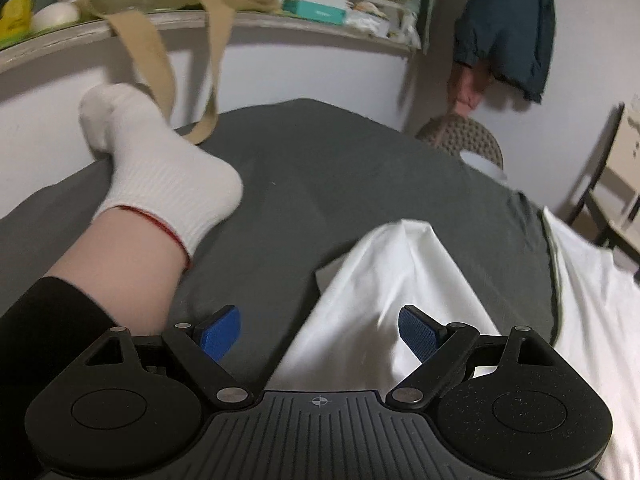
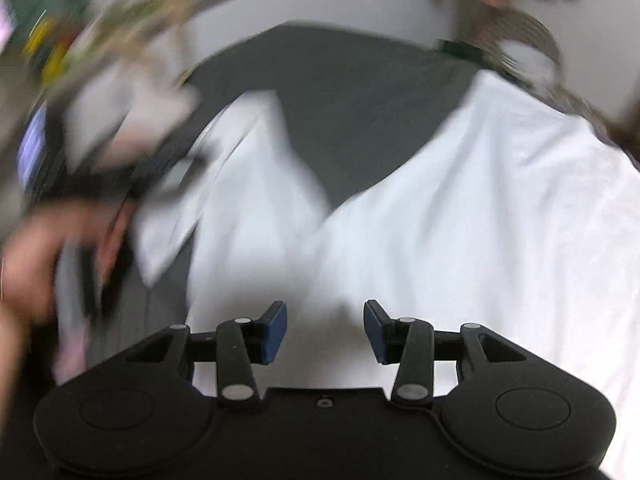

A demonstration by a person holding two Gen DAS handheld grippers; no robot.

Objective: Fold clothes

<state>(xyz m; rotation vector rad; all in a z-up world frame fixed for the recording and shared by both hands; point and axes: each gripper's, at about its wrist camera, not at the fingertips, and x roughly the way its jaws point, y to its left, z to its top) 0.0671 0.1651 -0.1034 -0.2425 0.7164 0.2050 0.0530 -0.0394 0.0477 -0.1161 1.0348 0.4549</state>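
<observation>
A: Claw status?

B: My left claw [image 1: 320, 334] is wide apart, nothing held. Its right pad [image 1: 418, 334] sits over the shirt [image 1: 384, 300]; left pad over the grey sheet [image 1: 304, 168].

A: Right one?

B: My right claw [image 2: 325, 330] is also spread, empty, above the shirt [image 2: 460, 216], which fills lower right of frame. View blurred.

A: Else?

B: My socked foot [image 1: 160, 176], upper left.

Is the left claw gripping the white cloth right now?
No. The left claw is open, its blue pads wide apart above the white cloth on the grey sheet.
</observation>
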